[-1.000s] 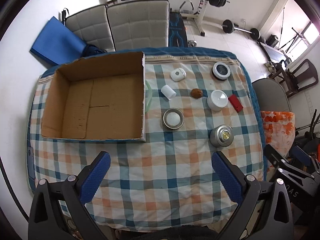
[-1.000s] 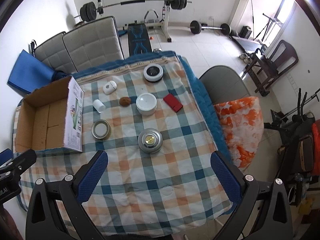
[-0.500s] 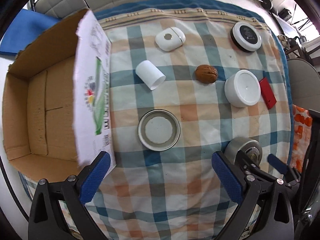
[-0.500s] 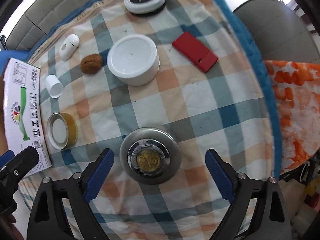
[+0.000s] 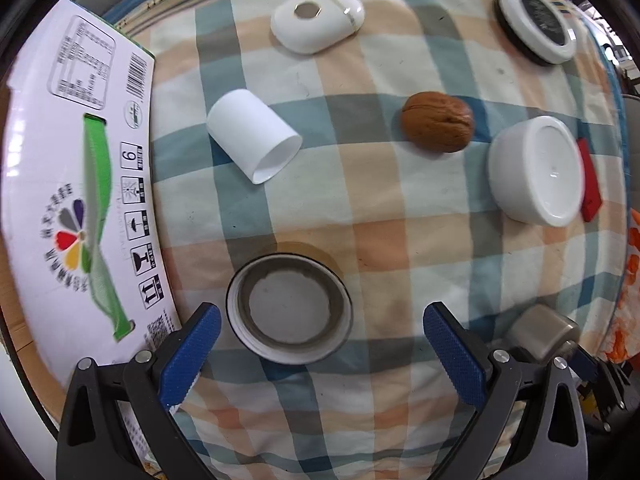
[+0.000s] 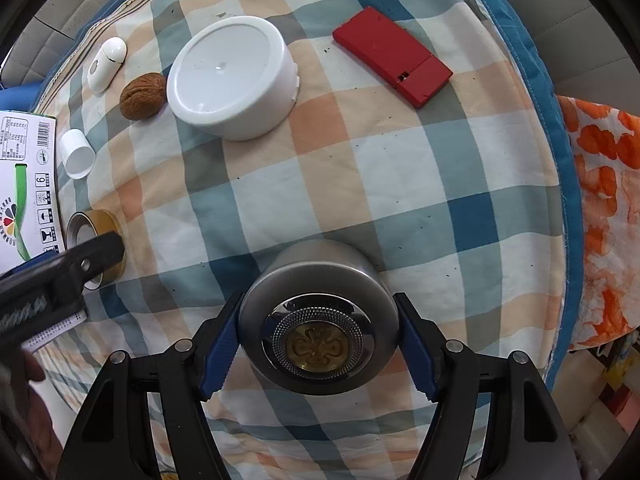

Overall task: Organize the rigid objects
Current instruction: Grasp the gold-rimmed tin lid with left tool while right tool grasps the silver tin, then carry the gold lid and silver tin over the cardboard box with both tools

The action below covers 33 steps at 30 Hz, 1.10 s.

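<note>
**Steel tin between closing pads, ring jar under wide ones**

Left wrist view: the left claw [image 5: 322, 354] stands wide, pointing down at the tabletop [image 5: 400, 248]. The ring jar [image 5: 289, 309] lies low in the frame between the blue pads [image 5: 192, 356], nearer the left one, neither touching. The box [image 5: 76, 208] fills the left edge, close beside that pad. My advice: shift slightly left to centre the jar, keep clear of the box wall, then close evenly. The cap [image 5: 253, 140], walnut [image 5: 438, 122] and white tub [image 5: 536, 170] lie higher up.

Right wrist view: the right claw [image 6: 318, 346] is closing about the steel tin [image 6: 318, 320], which sits at lower centre between its pads [image 6: 218, 354]. The pads look to be at the tin's wall; whether they press yet I cannot tell. Round and smooth, it may slip: grip across the widest part and lift straight. The red case [image 6: 392, 62] lies upper right.
</note>
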### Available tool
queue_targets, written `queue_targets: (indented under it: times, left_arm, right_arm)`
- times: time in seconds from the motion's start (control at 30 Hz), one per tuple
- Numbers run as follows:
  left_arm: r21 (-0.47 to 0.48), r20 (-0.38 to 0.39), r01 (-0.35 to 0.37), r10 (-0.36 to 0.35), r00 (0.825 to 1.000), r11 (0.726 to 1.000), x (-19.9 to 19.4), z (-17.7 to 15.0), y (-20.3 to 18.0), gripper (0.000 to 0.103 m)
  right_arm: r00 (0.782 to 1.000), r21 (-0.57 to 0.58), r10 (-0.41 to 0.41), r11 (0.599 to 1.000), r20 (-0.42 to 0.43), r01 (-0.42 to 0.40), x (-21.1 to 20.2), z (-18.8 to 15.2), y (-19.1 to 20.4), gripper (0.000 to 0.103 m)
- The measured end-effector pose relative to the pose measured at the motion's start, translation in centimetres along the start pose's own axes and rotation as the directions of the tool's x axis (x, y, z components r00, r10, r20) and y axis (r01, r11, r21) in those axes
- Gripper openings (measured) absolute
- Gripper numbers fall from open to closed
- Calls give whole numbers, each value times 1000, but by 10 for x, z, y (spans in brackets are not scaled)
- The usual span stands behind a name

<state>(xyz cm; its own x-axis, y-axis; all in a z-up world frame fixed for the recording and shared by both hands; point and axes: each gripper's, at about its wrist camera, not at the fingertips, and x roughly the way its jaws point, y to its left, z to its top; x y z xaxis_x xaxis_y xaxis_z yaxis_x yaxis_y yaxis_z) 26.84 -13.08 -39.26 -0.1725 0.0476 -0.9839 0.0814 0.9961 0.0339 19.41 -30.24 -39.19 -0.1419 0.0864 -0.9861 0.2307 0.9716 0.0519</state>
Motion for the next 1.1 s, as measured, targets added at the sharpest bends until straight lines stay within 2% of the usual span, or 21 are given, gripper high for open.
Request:
queue_targets:
  times: [0.13, 0.23, 0.3, 0.33, 0.4, 0.5, 0.7, 0.87, 0.93, 1.03, 1.1]
  left_arm:
    - [5, -40, -37, 38, 999, 999, 19, 8, 9, 103]
    - [19, -46, -60, 60, 997, 998, 28, 9, 15, 92]
    - [27, -31, -45, 46, 998, 999, 28, 7, 16, 81]
    - [34, -31, -32, 33, 999, 999, 24, 6, 14, 62]
    - [45, -34, -3, 5, 999, 999, 20, -4, 13, 62]
    - [75, -26, 0, 2, 1000, 997, 19, -14, 9, 62]
    - [74, -36, -2, 4, 999, 997, 44, -24, 9, 63]
    - [79, -40, 1, 2, 999, 997, 52, -20, 16, 63]
    - [80, -38, 1, 2, 999, 997, 43, -2, 2, 62]
    - [83, -29, 3, -1, 1000, 997, 37, -7, 2, 62]
    - [85, -25, 11, -9, 1000, 996, 23, -21, -7, 62]
  right_arm:
    - [1000, -11, -5, 1000, -6, 5, 3, 1, 1, 74]
    - [1000, -20, -13, 1000, -6, 13, 3, 3, 2, 74]
    - [1000, -16, -12, 1000, -5, 12, 1, -3, 5, 74]
    - [1000, -11, -9, 1000, -6, 9, -4, -2, 6, 74]
    - [1000, -2, -4, 1000, -5, 4, -3, -4, 5, 74]
    - [1000, 10, 4, 1000, -5, -4, -2, -3, 1, 75]
    - [999, 38, 14, 999, -45, -12, 8, 0, -12, 75]
    - [998, 56, 7, 998, -61, -4, 25, 2, -16, 75]
    - [998, 54, -8, 998, -60, 12, 28, 2, -15, 74]
    - [998, 54, -20, 998, -67, 24, 27, 2, -16, 73]
    - [998, 53, -13, 998, -69, 17, 24, 1, -17, 73]
